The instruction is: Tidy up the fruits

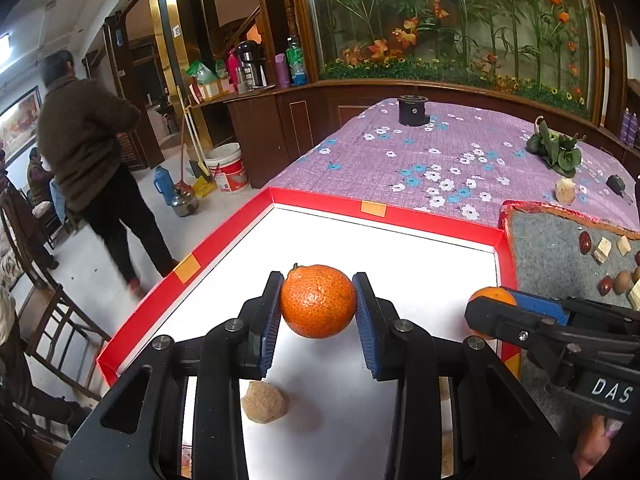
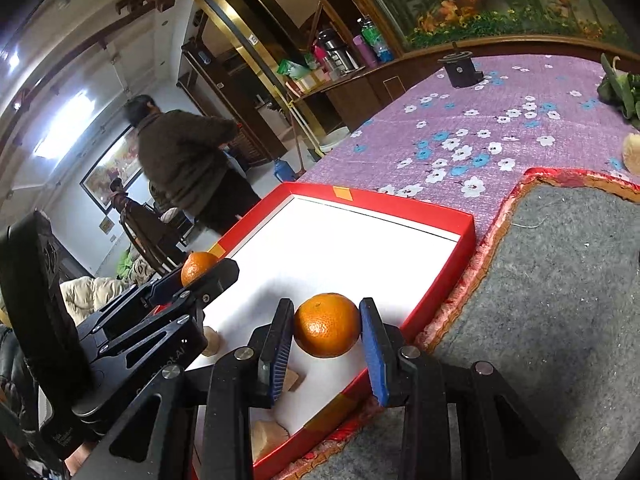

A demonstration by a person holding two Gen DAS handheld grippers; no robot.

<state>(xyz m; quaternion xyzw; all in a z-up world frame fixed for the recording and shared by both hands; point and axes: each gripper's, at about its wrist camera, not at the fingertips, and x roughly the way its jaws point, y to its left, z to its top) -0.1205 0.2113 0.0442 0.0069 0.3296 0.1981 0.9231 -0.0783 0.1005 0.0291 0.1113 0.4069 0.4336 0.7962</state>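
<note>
A round orange tangerine (image 1: 318, 301) is pinched by the left claw (image 1: 318, 312) and another round orange tangerine (image 2: 327, 325) is pinched by the right claw (image 2: 328, 334), both held over the white floor of the shallow red cardboard box (image 1: 390, 213) on the bench.
</note>
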